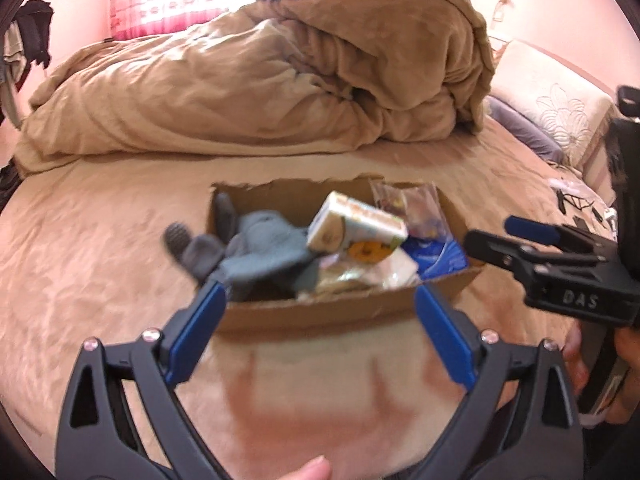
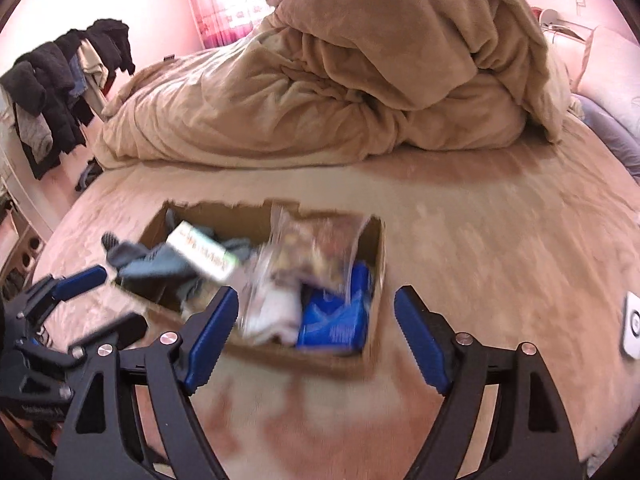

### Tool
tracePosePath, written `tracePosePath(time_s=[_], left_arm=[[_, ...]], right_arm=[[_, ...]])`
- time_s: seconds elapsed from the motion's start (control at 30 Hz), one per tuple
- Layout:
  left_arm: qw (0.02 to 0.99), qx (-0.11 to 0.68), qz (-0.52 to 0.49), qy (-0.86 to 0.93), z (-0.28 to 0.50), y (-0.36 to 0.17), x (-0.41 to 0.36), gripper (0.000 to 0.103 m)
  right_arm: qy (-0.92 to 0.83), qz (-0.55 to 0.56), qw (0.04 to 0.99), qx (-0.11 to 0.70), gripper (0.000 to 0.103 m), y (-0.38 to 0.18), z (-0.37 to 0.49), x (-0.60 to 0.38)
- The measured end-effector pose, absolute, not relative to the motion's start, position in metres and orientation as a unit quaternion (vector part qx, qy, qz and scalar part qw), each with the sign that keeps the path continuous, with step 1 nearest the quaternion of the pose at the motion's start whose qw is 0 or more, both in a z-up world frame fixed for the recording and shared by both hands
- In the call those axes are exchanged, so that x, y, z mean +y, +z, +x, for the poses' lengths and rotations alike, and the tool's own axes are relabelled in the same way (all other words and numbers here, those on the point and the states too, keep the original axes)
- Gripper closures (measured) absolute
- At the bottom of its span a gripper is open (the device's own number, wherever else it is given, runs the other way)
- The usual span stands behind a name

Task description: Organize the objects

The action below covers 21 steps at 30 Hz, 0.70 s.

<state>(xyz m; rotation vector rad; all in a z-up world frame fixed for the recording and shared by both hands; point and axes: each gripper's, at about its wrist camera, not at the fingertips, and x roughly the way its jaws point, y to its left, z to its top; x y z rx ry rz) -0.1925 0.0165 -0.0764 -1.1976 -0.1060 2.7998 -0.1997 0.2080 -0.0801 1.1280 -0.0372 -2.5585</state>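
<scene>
An open cardboard box (image 1: 332, 312) lies on the bed, also in the right wrist view (image 2: 372, 264). It holds grey-blue socks (image 1: 260, 252) (image 2: 160, 268), a white and green carton (image 1: 356, 226) (image 2: 200, 252) on top, clear snack bags (image 1: 412, 204) (image 2: 316, 252), a blue packet (image 1: 436, 256) (image 2: 336, 320) and white wrappers (image 2: 276, 312). My left gripper (image 1: 320, 292) is open and empty just in front of the box; it also shows at the left of the right wrist view (image 2: 112, 300). My right gripper (image 2: 316, 300) is open and empty over the box's near edge; it also shows at the right of the left wrist view (image 1: 492, 236).
A heaped tan duvet (image 1: 280, 80) (image 2: 360, 80) fills the back of the bed. Pillows (image 1: 560, 112) lie at the right. Dark clothes (image 2: 60, 80) hang at the left. A white device (image 2: 632, 324) and cables (image 1: 576, 200) lie on the sheet at the right.
</scene>
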Motion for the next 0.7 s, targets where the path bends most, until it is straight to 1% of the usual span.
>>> tracePosePath(time_s=[0.4,0.57,0.7], left_arm=[[-0.005,-0.052,-0.4,0.915,-0.12,-0.069,-0.009,0.006],[-0.013,-0.063,-0.401,0.914,-0.097,-0.068,-0.016,0.006],[-0.018,-0.049,-0.395,0.917,-0.08,-0.066,-0.015,0.006]], right_arm=[[-0.903,0.397,0.163,-0.005,0.02,-0.066,-0.123,0.205],[-0.906,0.394,0.157,-0.004,0.02,-0.062,-0.096,0.206],[-0.909,0.388,0.155,-0.001,0.02,-0.057,-0.074,0.205]])
